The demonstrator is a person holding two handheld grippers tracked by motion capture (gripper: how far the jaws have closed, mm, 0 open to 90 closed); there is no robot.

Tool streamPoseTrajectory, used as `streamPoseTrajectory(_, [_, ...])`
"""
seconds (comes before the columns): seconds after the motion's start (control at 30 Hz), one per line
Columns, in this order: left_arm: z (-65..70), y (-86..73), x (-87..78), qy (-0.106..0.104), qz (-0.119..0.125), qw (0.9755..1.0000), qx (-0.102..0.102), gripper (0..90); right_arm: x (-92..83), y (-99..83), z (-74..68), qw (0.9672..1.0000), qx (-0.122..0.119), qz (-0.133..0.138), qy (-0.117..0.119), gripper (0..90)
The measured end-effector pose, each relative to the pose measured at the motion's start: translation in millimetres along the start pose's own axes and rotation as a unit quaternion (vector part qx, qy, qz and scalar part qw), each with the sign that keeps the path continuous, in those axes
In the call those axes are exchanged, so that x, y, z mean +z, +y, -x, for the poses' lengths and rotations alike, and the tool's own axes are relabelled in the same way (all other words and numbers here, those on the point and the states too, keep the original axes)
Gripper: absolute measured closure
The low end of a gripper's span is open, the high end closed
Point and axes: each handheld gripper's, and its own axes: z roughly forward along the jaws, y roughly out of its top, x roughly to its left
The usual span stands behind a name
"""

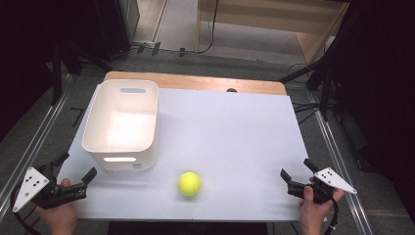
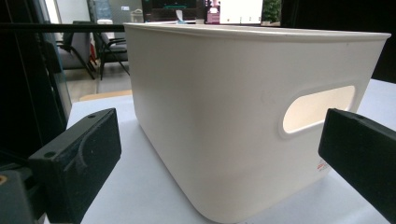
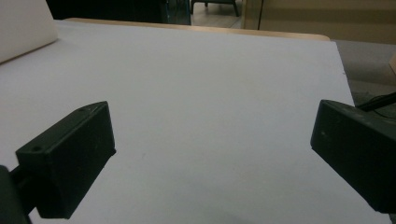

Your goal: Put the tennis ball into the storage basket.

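A yellow-green tennis ball (image 1: 189, 183) lies on the white table sheet (image 1: 235, 132) near the front edge, just right of a white plastic bin (image 1: 120, 122) with slot handles. My left gripper (image 1: 77, 166) sits at the front left corner, open, its jaws pointing at the bin's near wall. In the left gripper view the bin (image 2: 219, 116) stands close ahead, and the left gripper (image 2: 219, 126) has nothing between its jaws. My right gripper (image 1: 296, 168) rests at the front right edge, open and empty. In the right gripper view the right gripper (image 3: 212, 116) faces bare sheet, with a corner of the bin (image 3: 23, 28) at top left.
A wooden table edge (image 1: 195, 81) shows beyond the sheet at the far side. Metal rails (image 1: 34, 142) run along the floor on both sides, with dark stands and cables (image 1: 313, 105) at the right. Wooden furniture (image 1: 274, 29) stands behind.
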Motion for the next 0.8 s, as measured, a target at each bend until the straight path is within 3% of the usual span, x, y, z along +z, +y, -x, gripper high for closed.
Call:
streamPoseTrajectory(0.37, [0.7,-0.6,1.4,-0.003,-0.005,1.0,0.001,0.0,-0.3,7.6,-7.3,0.9999,-0.012,0.001,0.011,0.0])
streamPoseTrajectory(0.53, [0.4,-1.3,-1.3,-0.005,-0.006,1.0,0.0,0.0,4.3,18.4,-16.7,0.9989,-0.034,0.001,0.033,0.0])
streamPoseTrajectory(0.8, [1.0,-1.7,-2.3,-0.003,-0.007,1.0,0.002,0.0,7.4,28.1,-28.9,0.9974,-0.035,-0.003,0.063,0.0])
